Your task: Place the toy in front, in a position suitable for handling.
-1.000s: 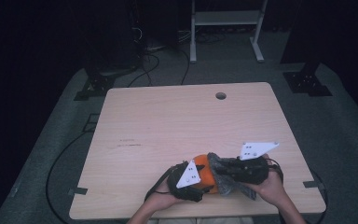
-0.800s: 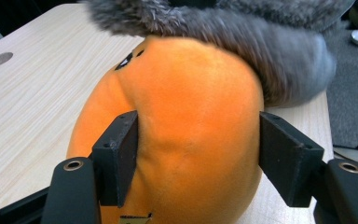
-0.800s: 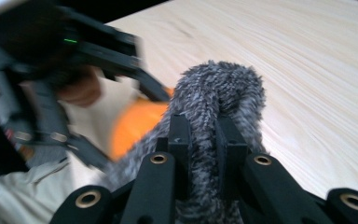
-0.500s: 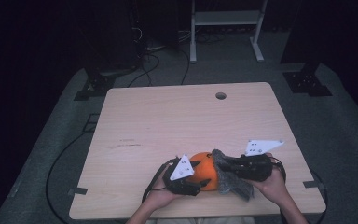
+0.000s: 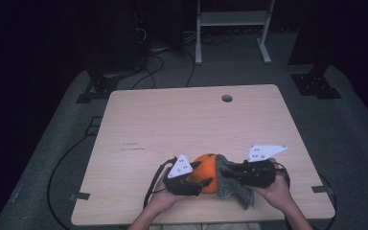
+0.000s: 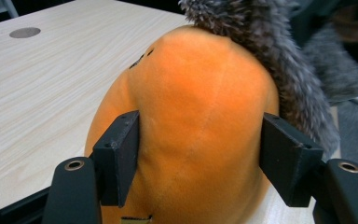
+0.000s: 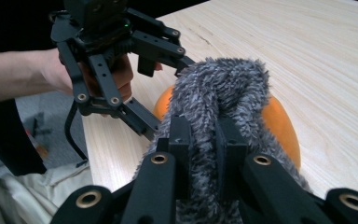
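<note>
Orange plush [image 6: 200,121] (two small black marks, unreadable) under grey fuzzy cloth [image 7: 223,93].

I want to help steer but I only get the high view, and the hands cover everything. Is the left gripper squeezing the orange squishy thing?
Observer: Yes. In the left gripper view both pads of the left gripper press into the sides of the orange plush, which dents a little at one pad.
Operator: What is the fuzzy grey stuff doing?
Observer: In the right gripper view the right gripper is shut on a fold of the grey fuzzy cloth, pinched tight between its jaws.
Operator: Does the orange thing have a face?
Observer: The left gripper view shows small dark marks near its top; I cannot tell what they are.
</note>
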Tool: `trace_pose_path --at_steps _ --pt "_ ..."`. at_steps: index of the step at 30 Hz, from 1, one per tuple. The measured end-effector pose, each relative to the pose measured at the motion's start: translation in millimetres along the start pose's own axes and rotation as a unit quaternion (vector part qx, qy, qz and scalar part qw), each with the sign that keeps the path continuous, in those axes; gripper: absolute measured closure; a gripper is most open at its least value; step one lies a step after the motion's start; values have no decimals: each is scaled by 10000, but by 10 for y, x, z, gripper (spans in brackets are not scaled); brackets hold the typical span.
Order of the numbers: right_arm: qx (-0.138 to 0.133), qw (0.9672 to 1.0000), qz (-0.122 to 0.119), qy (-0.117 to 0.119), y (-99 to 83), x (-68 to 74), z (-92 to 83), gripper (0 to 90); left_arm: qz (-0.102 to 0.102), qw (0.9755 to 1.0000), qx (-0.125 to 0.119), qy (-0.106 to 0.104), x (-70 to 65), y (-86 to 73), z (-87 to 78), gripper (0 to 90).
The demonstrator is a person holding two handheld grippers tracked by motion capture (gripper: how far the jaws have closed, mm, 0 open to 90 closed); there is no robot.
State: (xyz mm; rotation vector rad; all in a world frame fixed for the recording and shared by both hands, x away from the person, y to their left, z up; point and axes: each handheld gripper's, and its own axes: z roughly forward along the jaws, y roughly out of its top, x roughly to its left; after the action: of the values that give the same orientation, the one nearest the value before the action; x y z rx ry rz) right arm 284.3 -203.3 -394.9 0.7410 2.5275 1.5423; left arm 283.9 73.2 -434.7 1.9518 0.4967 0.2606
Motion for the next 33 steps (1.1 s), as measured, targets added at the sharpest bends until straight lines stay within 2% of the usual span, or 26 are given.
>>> trace_pose_path --at_steps 1,3,5,8,9,10,11,12,14,16,18,19,20,22,23,24,25,26,27,28,29,30,31,33 --pt "29 9999 51 -111 -28 -46 -18 790 11 10000 -26 -30 3 1 -8 330" --pt "49 9996 231 -157 -85 -122 -53 789 80 9998 -62 -181 19 7 -20 296" --pt "104 9995 268 -159 -115 -140 -59 787 -38 9991 -15 -417 61 18 -15 236" --pt "123 9997 154 -147 -94 -106 -47 786 158 9996 213 -97 82 21 -6 142" --pt "132 9997 130 -154 -79 -92 -46 786 98 9995 258 -124 100 11 6 124" --pt "118 9997 115 -162 -64 -77 -44 787 18 9995 239 -189 113 -4 12 140" --pt "74 9997 67 -203 -46 -57 -43 789 43 9996 200 -201 105 -14 17 197" --pt "0 9998 28 -207 -17 -20 -45 789 165 9996 172 -154 74 -10 22 257" --pt "-145 9998 -116 -107 65 63 -31 789 409 9991 55 53 -24 39 17 357" --pt "-162 9994 -253 -179 116 119 5 789 532 9980 -53 324 -90 94 -13 408" --pt "-269 9994 -126 -171 109 77 -11 790 586 9968 -153 513 -99 111 -63 429" --pt "-273 9994 -43 -208 85 30 -17 790 569 9967 -113 569 -88 114 -72 431" --pt "-196 9994 30 -274 47 -24 -2 791 558 9966 -23 602 -68 104 -70 428" --pt "302 9977 171 -583 -62 -127 96 791 420 9975 51 569 -41 53 -40 417" --pt "330 9976 276 -544 -99 -158 118 792 434 9973 67 589 -49 46 -29 411" --pt "286 9977 315 -532 -87 -150 104 792 456 9970 61 630 -67 57 -21 408" --pt "207 9979 229 -561 -47 -110 72 792 485 9968 86 627 -84 70 -12 407" --pt "-7 9989 210 -417 -4 -73 36 791 543 9965 103 627 -109 75 7 405" --pt "-196 9993 223 -233 34 -38 8 791 606 9962 127 614 -136 75 27 405" --pt "-231 9994 166 -206 64 -4 4 790 659 9961 135 576 -161 75 42 402" --pt "-145 9995 77 -260 74 17 29 789 721 9961 171 476 -173 81 42 391" --pt "-24 9995 51 -300 56 11 64 788 712 9970 163 247 -162 85 31 363" --pt "66 9996 118 -244 17 -18 101 787 619 9980 146 -6 -117 90 -1 330" --pt "227 9994 236 -129 -63 -69 139 786 213 9994 -136 -250 -7 91 -89 295"
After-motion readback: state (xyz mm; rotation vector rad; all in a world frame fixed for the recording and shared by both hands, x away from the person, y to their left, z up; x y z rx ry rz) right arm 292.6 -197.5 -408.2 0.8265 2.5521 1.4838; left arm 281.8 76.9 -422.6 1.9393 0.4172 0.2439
